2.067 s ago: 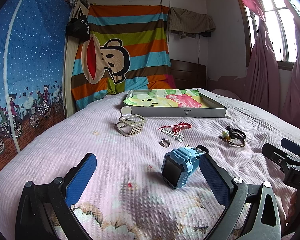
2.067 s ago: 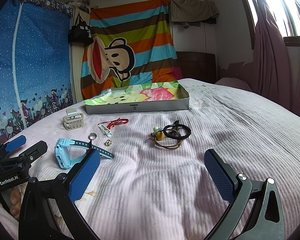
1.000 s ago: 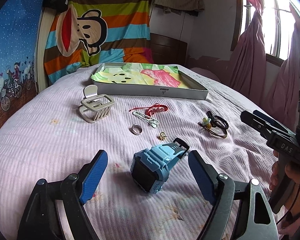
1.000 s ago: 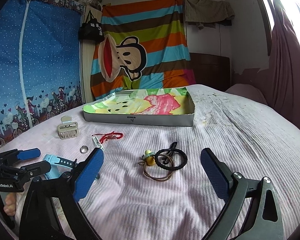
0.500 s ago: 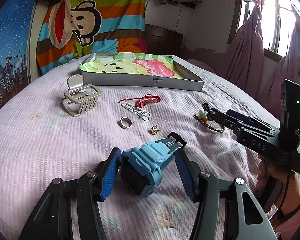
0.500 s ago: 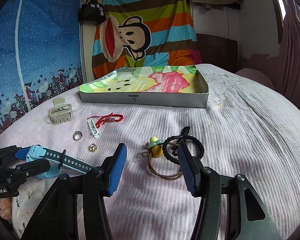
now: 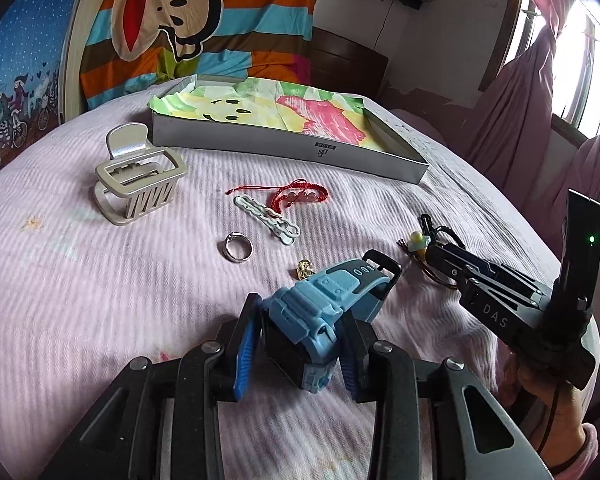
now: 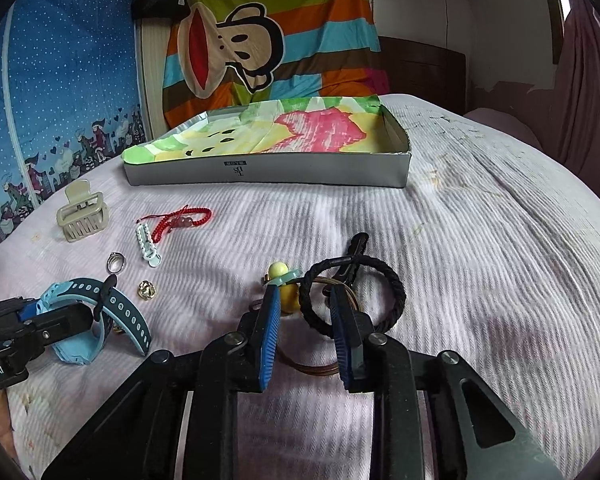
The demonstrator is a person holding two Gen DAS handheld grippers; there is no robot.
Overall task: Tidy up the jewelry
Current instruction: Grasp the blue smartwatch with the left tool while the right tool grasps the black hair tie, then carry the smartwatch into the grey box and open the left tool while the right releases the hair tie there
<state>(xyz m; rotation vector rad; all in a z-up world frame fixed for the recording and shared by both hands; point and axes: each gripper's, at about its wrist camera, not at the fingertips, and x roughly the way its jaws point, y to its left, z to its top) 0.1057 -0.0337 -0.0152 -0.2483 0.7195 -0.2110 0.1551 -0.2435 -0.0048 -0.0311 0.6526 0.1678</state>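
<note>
On the pink bedspread point(image 7: 100, 280), the left gripper point(image 7: 296, 344) closes around a chunky, rigid blue watch point(image 7: 324, 312) case, while the right gripper point(image 8: 306, 328) closes over limp, light hair ties point(image 8: 352, 296).

The watch point(image 7: 324, 312) face is hidden between the left hand-held gripper's point(image 7: 296, 354) fingers. The brown band point(image 8: 312, 366) runs under the right hand-held gripper point(image 8: 306, 338).

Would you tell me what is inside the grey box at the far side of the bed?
The grey box holds only a colourful crumpled paper lining; no jewelry shows in it. Whatever lies under the paper is covered.
</note>
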